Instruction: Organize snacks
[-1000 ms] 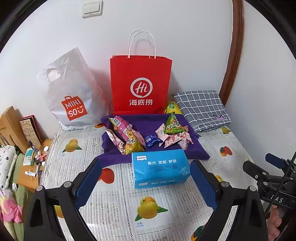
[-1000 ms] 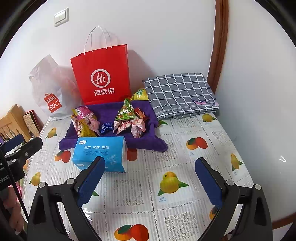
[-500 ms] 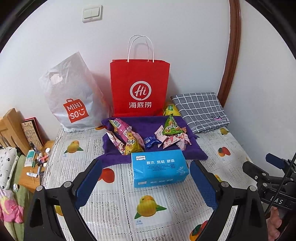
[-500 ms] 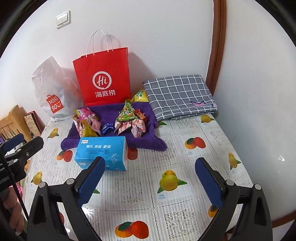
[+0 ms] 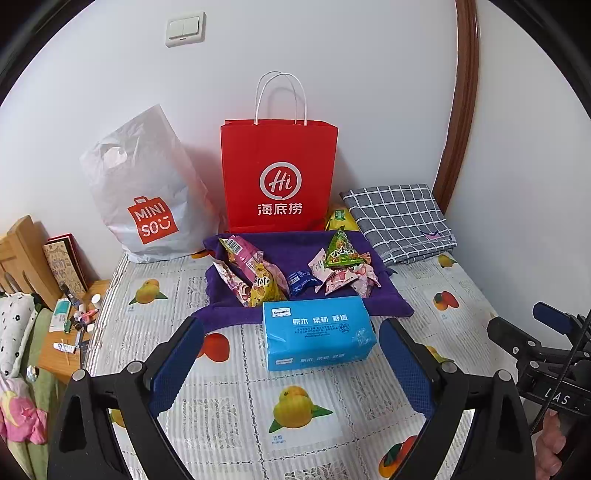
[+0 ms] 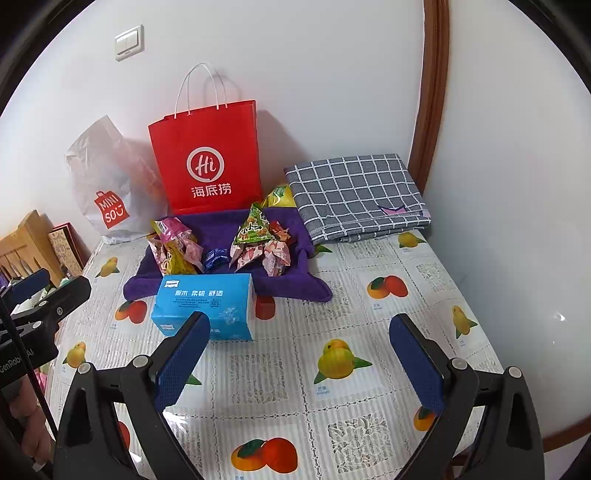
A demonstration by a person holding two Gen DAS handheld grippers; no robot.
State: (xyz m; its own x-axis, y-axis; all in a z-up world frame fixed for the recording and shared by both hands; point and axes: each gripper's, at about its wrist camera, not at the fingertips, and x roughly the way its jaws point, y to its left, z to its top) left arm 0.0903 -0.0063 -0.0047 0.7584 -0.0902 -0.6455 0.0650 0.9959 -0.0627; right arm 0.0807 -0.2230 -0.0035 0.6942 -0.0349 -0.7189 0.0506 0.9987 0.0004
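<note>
Left wrist view: your left gripper [image 5: 291, 363] had its jaws wide apart and empty, and the crinkly snack packets [image 5: 295, 269] on the purple towel [image 5: 388, 295] sat dead ahead at frame centre, behind the blue tissue pack [image 5: 317, 338].

Right wrist view: your right gripper [image 6: 299, 360] was spread open too, snacks up-left of centre, so I'd guess left was nearer.

A plain white wall [image 5: 332, 55] fills the upper frame, with a white two-rocker light switch [image 5: 184, 28] at upper left. A curved brown wooden door trim [image 5: 458, 110] runs down the right side. At lower centre, a desk covered by a glossy fruit-print tablecloth [image 5: 155, 295] reflects soft daylight (source unseen). At the left edge stands a light wooden furniture piece [image 5: 22, 251].
</note>
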